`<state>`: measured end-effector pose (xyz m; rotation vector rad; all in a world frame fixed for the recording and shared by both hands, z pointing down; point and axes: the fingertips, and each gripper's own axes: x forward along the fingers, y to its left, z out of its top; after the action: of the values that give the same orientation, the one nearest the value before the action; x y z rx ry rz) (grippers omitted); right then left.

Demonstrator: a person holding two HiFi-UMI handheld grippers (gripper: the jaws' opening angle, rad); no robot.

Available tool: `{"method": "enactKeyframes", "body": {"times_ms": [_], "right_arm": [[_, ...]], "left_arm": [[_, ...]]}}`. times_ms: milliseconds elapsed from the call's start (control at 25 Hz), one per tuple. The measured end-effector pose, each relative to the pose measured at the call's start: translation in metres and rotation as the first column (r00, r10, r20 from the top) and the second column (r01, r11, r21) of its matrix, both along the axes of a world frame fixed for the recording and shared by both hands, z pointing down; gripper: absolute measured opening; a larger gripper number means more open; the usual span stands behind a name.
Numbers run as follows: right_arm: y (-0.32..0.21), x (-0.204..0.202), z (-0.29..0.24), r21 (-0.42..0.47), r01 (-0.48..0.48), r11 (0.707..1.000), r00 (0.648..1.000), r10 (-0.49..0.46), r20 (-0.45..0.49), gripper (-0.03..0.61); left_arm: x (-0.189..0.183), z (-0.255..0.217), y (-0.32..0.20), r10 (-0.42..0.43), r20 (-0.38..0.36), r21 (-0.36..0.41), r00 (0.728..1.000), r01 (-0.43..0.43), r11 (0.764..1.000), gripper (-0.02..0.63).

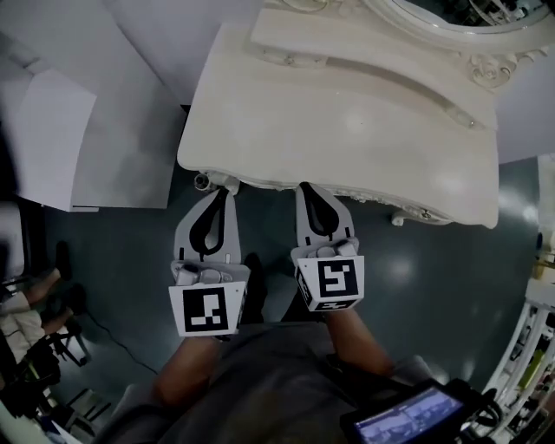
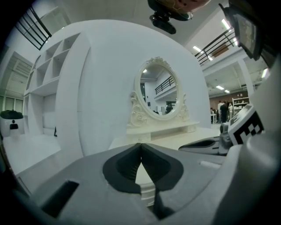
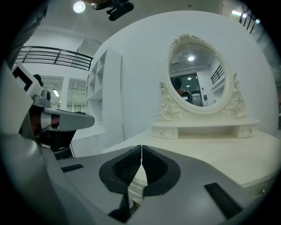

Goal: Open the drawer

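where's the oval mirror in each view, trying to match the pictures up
Head view: the oval mirror is at the top right, cut off by the top edge.
Left gripper view: the oval mirror is upright, just right of centre, above the middle.
Right gripper view: the oval mirror is upright, in the upper right of centre.
Shared landmark: the raised shelf directly under the mirror shows in all three views.

Forward passage is barred by the front edge of the surface (image 1: 347, 130), just before which the left tool (image 1: 219, 191) and right tool (image 1: 310, 187) are held. Open floor (image 1: 434, 277) is left on both sides.
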<state>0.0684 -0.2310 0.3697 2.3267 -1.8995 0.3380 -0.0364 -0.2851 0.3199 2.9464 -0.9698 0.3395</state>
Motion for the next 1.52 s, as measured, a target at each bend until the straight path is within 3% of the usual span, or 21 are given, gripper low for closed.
{"method": "enactKeyframes", "body": {"times_ms": [320, 440, 680, 720, 800, 880, 1080, 1520], "right_arm": [[0.02, -0.006, 0.081, -0.099, -0.094, 0.991, 0.993, 0.1, 0.06, 0.015], [0.025, 0.0, 0.112, -0.14, -0.115, 0.983, 0.989, 0.127, 0.079, 0.015], [0.024, 0.011, 0.152, -0.213, -0.141, 0.967, 0.989, 0.146, 0.009, 0.015], [0.024, 0.013, 0.158, -0.221, -0.142, 0.965, 0.989, 0.149, 0.017, 0.019], [0.024, 0.017, 0.17, -0.234, -0.143, 0.962, 0.987, 0.155, 0.034, 0.126], [0.023, 0.02, 0.182, -0.25, -0.145, 0.957, 0.987, 0.157, 0.03, 0.151], [0.018, 0.022, 0.204, -0.293, -0.157, 0.943, 0.987, 0.162, -0.007, 0.158], [-0.006, 0.008, 0.226, -0.32, -0.191, 0.928, 0.979, 0.203, 0.003, 0.16]], "left_arm": [[-0.006, 0.053, 0.001, 0.044, 0.019, -0.03, 0.999, -0.043, 0.999, 0.015], [-0.002, 0.077, 0.006, 0.06, 0.029, -0.081, 0.998, -0.058, 0.995, 0.015], [-0.001, 0.112, 0.009, 0.09, 0.048, -0.136, 0.995, -0.083, 0.987, 0.015], [0.0, 0.116, 0.01, 0.095, 0.053, -0.138, 0.994, -0.087, 0.987, 0.015], [0.003, 0.124, 0.012, 0.101, 0.064, -0.14, 0.993, -0.091, 0.986, 0.015], [0.002, 0.131, 0.012, 0.103, 0.075, -0.145, 0.992, -0.091, 0.985, 0.015], [-0.009, 0.149, 0.007, 0.096, 0.108, -0.171, 0.99, -0.077, 0.982, 0.015], [-0.049, 0.16, -0.014, 0.066, 0.129, -0.191, 0.989, -0.041, 0.981, 0.015]]}}
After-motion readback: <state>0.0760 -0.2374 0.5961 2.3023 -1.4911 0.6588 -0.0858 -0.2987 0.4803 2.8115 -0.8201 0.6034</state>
